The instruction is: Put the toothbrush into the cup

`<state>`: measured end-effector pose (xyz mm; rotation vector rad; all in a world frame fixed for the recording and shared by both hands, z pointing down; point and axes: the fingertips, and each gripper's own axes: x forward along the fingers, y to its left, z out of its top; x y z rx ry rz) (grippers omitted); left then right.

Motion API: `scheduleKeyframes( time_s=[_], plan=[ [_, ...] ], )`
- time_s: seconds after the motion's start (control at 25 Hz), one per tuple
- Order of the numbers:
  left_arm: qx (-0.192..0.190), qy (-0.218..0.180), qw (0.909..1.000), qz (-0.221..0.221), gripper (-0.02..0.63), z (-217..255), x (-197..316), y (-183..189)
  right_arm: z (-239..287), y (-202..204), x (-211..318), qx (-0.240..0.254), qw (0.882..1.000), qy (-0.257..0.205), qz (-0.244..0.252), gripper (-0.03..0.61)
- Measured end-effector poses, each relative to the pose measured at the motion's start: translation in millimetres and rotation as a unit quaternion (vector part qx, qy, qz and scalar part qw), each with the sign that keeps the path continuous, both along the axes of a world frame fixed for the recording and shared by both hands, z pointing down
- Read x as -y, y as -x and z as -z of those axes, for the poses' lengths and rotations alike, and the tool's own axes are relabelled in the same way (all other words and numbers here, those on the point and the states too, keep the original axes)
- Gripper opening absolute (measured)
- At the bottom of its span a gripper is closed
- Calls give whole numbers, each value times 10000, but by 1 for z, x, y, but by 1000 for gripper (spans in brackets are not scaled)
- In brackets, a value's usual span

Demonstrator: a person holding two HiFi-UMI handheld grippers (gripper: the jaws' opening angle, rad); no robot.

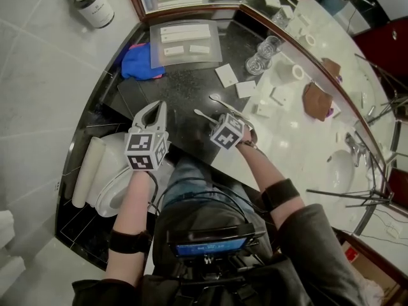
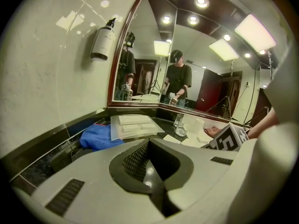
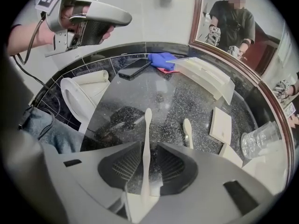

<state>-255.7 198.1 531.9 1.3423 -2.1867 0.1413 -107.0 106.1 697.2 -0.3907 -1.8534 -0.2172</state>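
- Step in hand: pick-up of the toothbrush [image 3: 145, 125]. Assessed as not yet secured, and nothing stands in the cup [image 1: 257, 64].
- Item location: the toothbrush lies flat on the dark bench [image 1: 185, 88], well apart from the cup, on the person's side of it.
- Right tongs [image 3: 148, 147]: these point steeply down over the toothbrush with the jaws apart. The handle runs between them and a gap shows at each pad, so no grip is confirmed.
- Left tongs [image 2: 149, 146]: jaws together with nothing between them. They hang farther from the cup than the right tongs and take no part.
- A second toothbrush [image 3: 187, 132] lies just beside the first, on the side toward the cup, and is not between any jaws.
- The cup is clear glass, with a second glass [image 1: 271, 43] just beyond it. Whether its mouth faces up cannot be confirmed.
- Small white cards [image 1: 226, 75] lie between the cup and the toothbrushes.
- Next move, in my judgement: close the right tongs squarely on the handle and lift clear of the neighbouring brush. Then carry it over the cards to the cup, bring it toward upright and lower it in before release.
- Risk noted: the thin handle may pivot in the pads if gripped off-centre.
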Motion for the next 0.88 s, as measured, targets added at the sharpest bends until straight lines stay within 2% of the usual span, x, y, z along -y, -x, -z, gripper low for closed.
scheduleKeyframes(
  time_s=[0.24,0.4,0.48,0.68,0.88],
  plan=[
    [77,-31,9998,-159,3,10,17,-7,37,5,10,438,9982,261,-325,129],
    [171,-63,9993,-329,2,20,34,-15,79,12,37,1042,9890,440,-954,54],
    [202,-90,9988,-430,3,26,45,-21,99,8,54,1333,9803,536,-1356,14],
    [268,-148,9967,-751,2,41,80,-44,142,-15,100,1958,9550,645,-2132,14],
    [318,-171,9932,-1105,2,51,117,-75,172,-61,157,2536,9169,604,-3022,14]
  ],
)
